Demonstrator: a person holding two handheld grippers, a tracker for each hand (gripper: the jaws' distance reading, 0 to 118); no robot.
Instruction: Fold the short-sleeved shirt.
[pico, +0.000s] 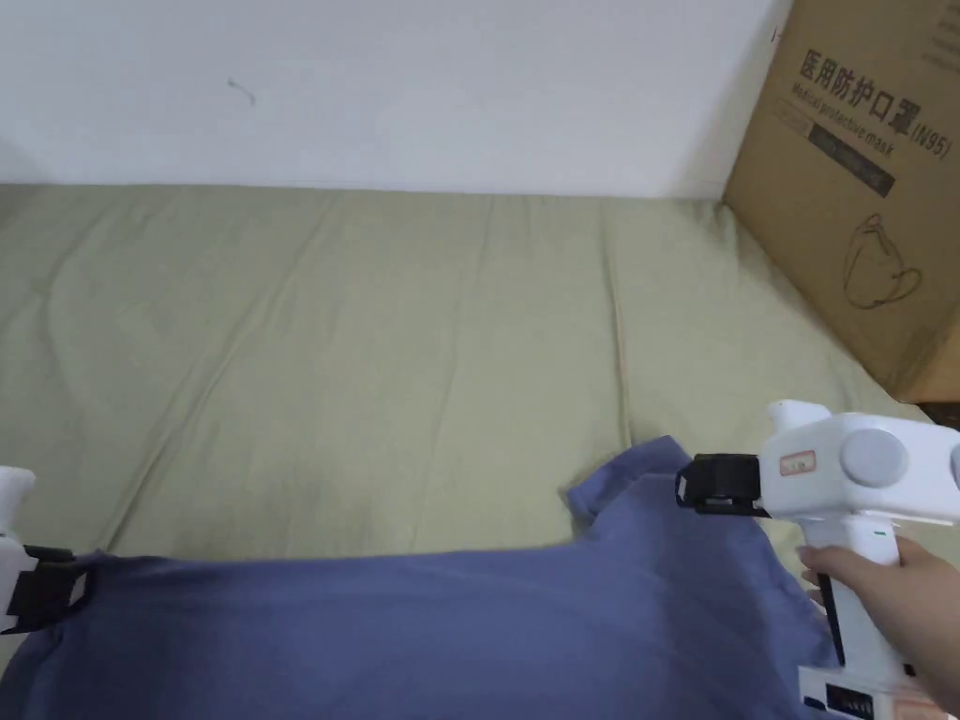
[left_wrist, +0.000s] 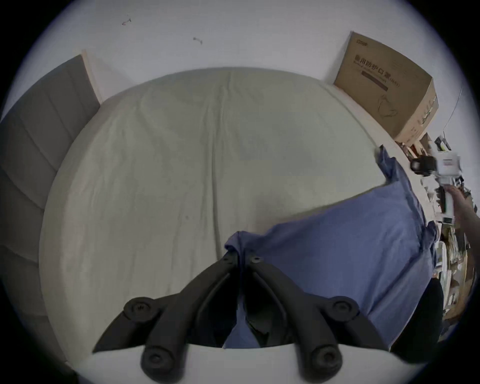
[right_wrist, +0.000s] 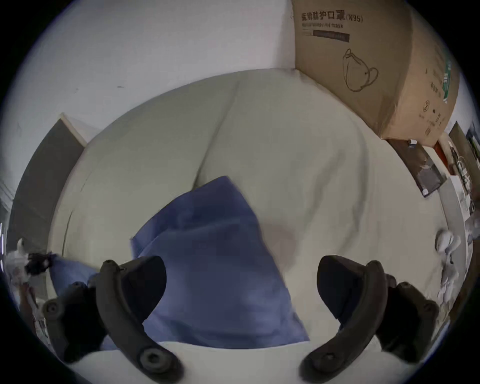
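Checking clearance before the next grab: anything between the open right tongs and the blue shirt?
Nothing visible. The right tongs hang open directly over the shirt, with only air between. The left tongs are shut on its far corner, and the cardboard box stands off to the side.

The shirt (pico: 422, 628) runs off the head view's bottom edge

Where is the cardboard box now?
In the head view the cardboard box stands at the far right corner of the bed, against the wall, beyond the blue shirt.
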